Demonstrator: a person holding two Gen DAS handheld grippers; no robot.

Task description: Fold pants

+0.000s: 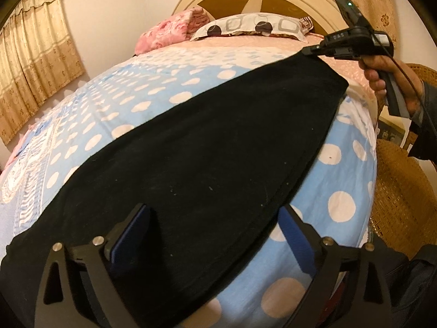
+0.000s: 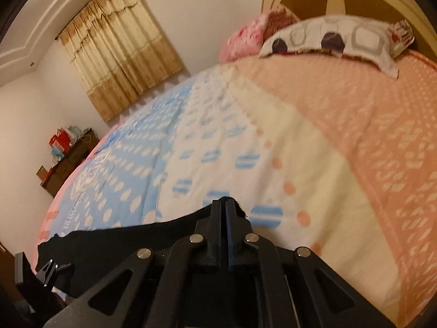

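Pinching far corner of pants, near end free

Left wrist view: black pants (image 1: 207, 147) lie flat across the polka-dot bed (image 1: 142, 101), running from near the camera out toward the pillow (image 1: 254, 26). Left gripper (image 1: 215, 235) has jaws wide, fingers (image 1: 128, 235) straddling the near edge of the cloth, pads not pressing, nothing held. At the far corner the right gripper (image 1: 310, 50), in a person's hand (image 1: 382, 71), is clamped on the fabric tip.

Right wrist view: right gripper (image 2: 224, 205) has jaws closed tight, with a small tuft of black cloth between the tips. Pants (image 2: 114, 243) trail off left and down. Left gripper (image 2: 43, 270) is only partly visible at the lower left edge.

Risks, as a judgement: the grip is on a thin corner tuft only, so a fast pull could slip it out. With the near end unheld, dragging the corner over may slide the whole garment across the bed instead of folding it. One-corner lift could also skew the fold and bunch the cloth.
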